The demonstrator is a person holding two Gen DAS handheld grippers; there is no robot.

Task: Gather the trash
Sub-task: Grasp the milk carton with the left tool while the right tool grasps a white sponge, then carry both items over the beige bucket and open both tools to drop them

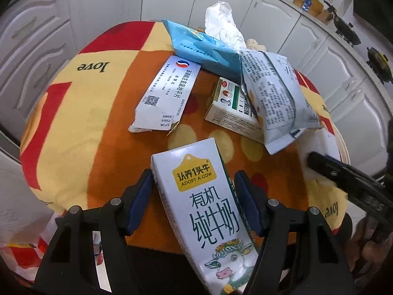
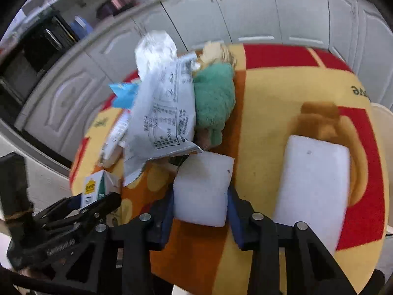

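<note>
A milk carton [image 1: 206,211] is being held between the blue pads of the left gripper [image 1: 196,206], tilted, with its top pointing toward the far side of the table [image 1: 61,123]; the pads are lying against its two sides. A white foam block [image 2: 202,189] is being clamped by the right gripper [image 2: 201,211], whose pads are pressing on its left and right edges at the near part of the table. A second, larger foam block [image 2: 314,189] is lying flat just to the right of it, apart from the gripper. Farther off, a grey printed pouch [image 1: 275,98] is leaning over a small medicine box [image 1: 231,113], with a flattened white box [image 1: 164,98] to the left and a blue wipes pack [image 1: 201,46] and crumpled white tissue [image 1: 221,22] behind. A green plush toy [image 2: 213,98] is lying to the right of the pouch. The table is being covered by a red, yellow and orange cloth [image 2: 282,86].
</note>
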